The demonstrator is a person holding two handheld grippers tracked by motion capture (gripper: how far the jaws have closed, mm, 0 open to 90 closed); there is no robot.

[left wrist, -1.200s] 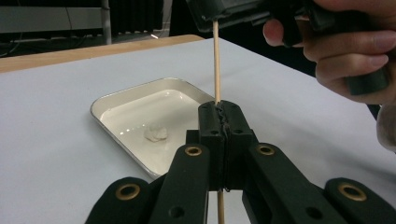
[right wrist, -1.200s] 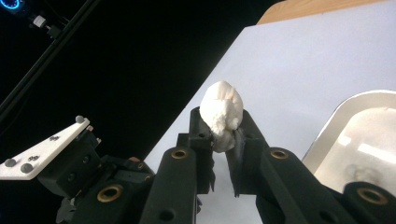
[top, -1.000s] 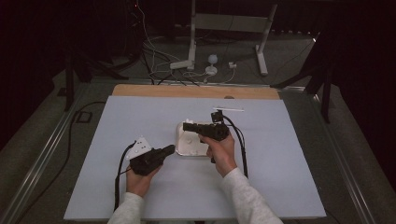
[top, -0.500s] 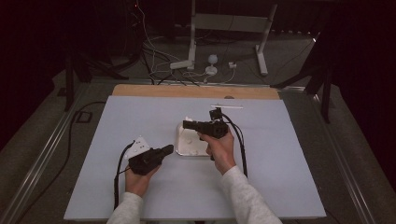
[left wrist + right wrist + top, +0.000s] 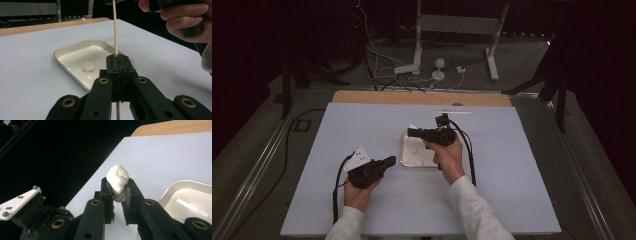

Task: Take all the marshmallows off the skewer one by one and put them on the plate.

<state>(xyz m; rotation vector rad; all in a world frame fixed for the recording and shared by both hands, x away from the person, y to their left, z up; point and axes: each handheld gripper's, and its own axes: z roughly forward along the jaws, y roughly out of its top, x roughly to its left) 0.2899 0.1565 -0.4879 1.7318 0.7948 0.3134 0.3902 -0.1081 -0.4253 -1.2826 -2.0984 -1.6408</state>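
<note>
On the pale blue table top (image 5: 512,190), just right of middle, sat a shallow white tray (image 5: 417,157) with rounded corners and a glossy, enamel-looking rim, and both hands worked close around it. In the left gripper view the tray's smooth floor (image 5: 75,58) caught the light, and one small lump of white dough (image 5: 88,67), knobbly and folded, lay alone in it, away from the walls.

The left gripper (image 5: 384,164) rested low at the tray's near-left corner, its black jaws pressed together on a thin wooden skewer (image 5: 115,27). That stick stood nearly upright, pale and straight, running up past the jaw tips toward the right hand (image 5: 185,18) above.

The right gripper (image 5: 414,133) hovered over the tray's far edge, pointing left across the table. Its jaws stood narrow, clamped on a second dumpling (image 5: 118,182), a soft, matte white ball with pleated creases gathered on top, bulging above the pads. In the right gripper view the tray's curved rim (image 5: 175,185) showed at lower right, and the left gripper's white three-cornered plate (image 5: 18,203) sat down at the left.

A strip of bare wood (image 5: 422,97) ran along the table's far edge, with a thin white stick (image 5: 454,112) lying just before it. Beyond, cables (image 5: 412,80) and a grey stand (image 5: 457,25) cluttered the dark floor.
</note>
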